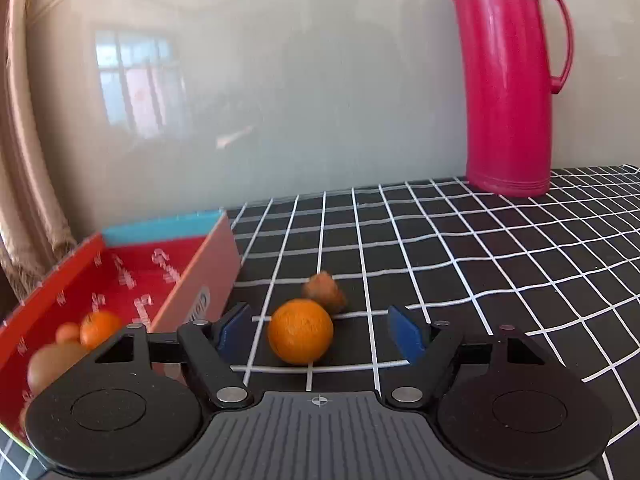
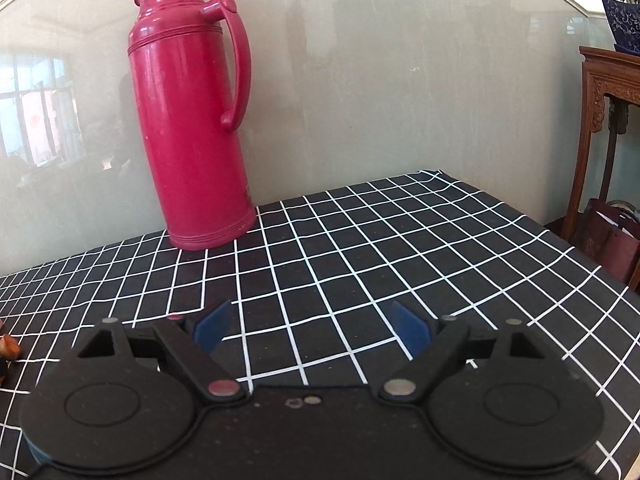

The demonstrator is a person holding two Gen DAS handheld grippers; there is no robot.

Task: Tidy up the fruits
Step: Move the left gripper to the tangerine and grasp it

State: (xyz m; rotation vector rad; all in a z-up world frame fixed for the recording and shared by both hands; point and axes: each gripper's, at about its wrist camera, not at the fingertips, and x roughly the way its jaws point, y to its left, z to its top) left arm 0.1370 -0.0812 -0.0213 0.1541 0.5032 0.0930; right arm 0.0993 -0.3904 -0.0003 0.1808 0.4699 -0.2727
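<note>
The orange (image 1: 300, 331) sits on the tabletop (image 1: 460, 264) between the left gripper's (image 1: 320, 334) open jaws, nearer one pad. Centre it, then close gently before lifting toward the red box (image 1: 200, 280). The right gripper (image 2: 312, 328) hovers open, empty.

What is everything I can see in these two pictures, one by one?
Orange: one, orange, on the cloth between the left gripper's open blue pads, untouched.
Brown fruit: one, brownish, blurred, just behind that orange.
Box: one, red inside with a blue end, left of the orange.
Fruit in the box: several, orange and brown, blurred, number unclear.
Thermos: one, pink-red, upright by the wall.
Tablecloth: one, black with white grid.
Wooden stand: one, dark brown, far right.
Left gripper: black, jaws open.
Right gripper: black, jaws open, nothing between them.
</note>
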